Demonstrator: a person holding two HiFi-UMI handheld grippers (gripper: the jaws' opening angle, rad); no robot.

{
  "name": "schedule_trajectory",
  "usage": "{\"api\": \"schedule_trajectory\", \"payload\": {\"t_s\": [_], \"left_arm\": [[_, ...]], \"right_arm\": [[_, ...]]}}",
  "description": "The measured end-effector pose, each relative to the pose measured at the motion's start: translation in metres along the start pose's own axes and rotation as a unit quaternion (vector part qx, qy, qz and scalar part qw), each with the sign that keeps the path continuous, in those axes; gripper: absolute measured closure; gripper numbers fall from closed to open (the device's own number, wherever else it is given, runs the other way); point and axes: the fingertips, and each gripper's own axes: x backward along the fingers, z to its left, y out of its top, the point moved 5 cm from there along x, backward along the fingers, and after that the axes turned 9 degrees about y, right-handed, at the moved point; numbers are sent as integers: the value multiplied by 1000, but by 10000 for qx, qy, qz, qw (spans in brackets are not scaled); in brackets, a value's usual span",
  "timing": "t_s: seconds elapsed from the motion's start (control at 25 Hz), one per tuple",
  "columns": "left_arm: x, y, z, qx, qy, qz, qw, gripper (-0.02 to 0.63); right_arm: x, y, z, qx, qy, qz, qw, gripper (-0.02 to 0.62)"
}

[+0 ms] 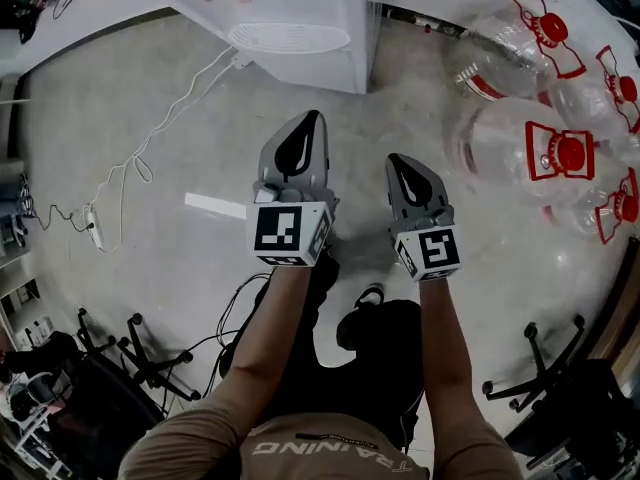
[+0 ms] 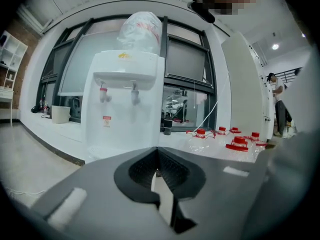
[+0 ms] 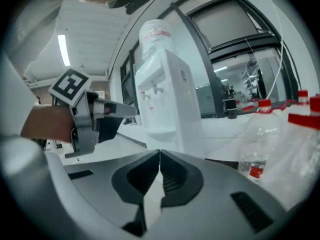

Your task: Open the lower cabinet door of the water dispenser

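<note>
Water dispenser (image 2: 125, 119) white; bottles (image 1: 505, 133) clear w/ red caps (image 1: 568, 153); floor (image 1: 130, 98) pale grey; shirt (image 1: 300, 453) tan.

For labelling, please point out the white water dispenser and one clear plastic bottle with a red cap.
White water dispenser (image 2: 127, 129): left gripper view, front panel.
Clear plastic bottle (image 1: 568, 154): head view, red cap.

The left forearm (image 1: 262, 343) and right forearm (image 1: 447, 348), both bare, rise side by side from the bottom of the head view to mid-frame. The left tool (image 1: 308, 126) sits just left of centre, the right tool (image 1: 399, 165) just right and slightly lower. Each tool's jaws meet at the tips, gripping nothing.
</note>
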Motion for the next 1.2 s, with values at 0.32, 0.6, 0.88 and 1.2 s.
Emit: {"api": "schedule_trajectory", "payload": {"t_s": [0.32, 0.6, 0.88, 1.2], "left_arm": [[-42, -44, 15, -156, 50, -122, 9998, 611], [-17, -18, 14, 91, -255, -544, 9982, 611], [-3, -26, 18, 25, -349, -185, 9992, 611], [3, -2, 29, -407, -569, -460, 9965, 611]], "right_arm": [[-79, -55, -59, 708, -383, -548, 9953, 588], [-126, -65, -65, 1276, -374, -281, 9907, 588], [-163, -60, -88, 1485, -158, 134, 9887, 584], [-201, -54, -113, 1259, 60, 237, 9917, 378]]}}
